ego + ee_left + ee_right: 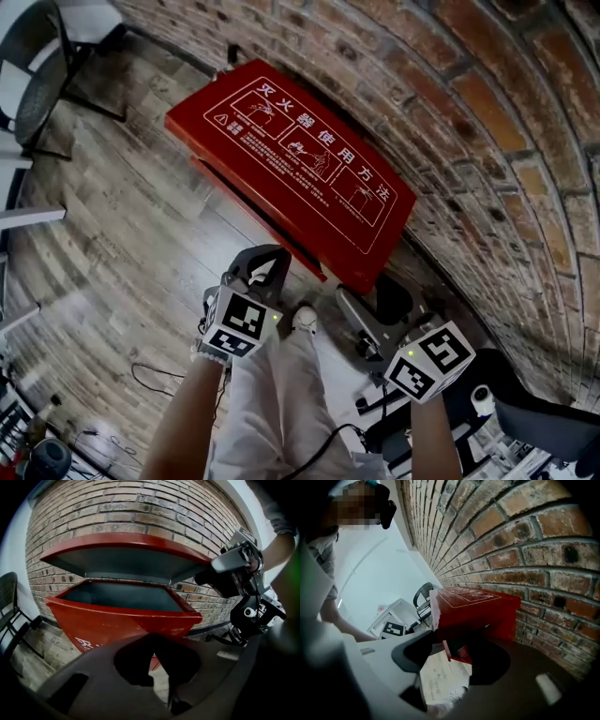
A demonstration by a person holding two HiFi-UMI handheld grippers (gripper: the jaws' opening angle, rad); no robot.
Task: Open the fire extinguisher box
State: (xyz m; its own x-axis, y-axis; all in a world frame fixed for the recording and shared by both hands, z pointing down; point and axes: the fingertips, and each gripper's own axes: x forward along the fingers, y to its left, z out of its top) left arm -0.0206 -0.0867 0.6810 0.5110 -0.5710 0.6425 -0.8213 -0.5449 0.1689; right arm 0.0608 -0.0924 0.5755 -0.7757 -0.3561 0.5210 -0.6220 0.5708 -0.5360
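The red fire extinguisher box point(291, 159) stands against the brick wall with its printed lid raised. In the left gripper view the lid point(126, 543) is tilted up over the dark open body point(117, 618). My left gripper point(265, 265) is in front of the box, clear of it, jaws a little apart with nothing between them point(159, 667). My right gripper point(361, 314) is near the lid's right corner, not touching it. It stands open, and only floor shows between its jaws point(440, 667). The box point(476, 609) lies beyond them.
A brick wall point(469, 122) runs behind the box. A dark chair point(37, 94) stands at the far left. Black stands and gear point(525, 412) crowd the floor at the right. A thin cable point(150, 380) lies on the plank floor, and the person's shoe point(303, 319) is between the grippers.
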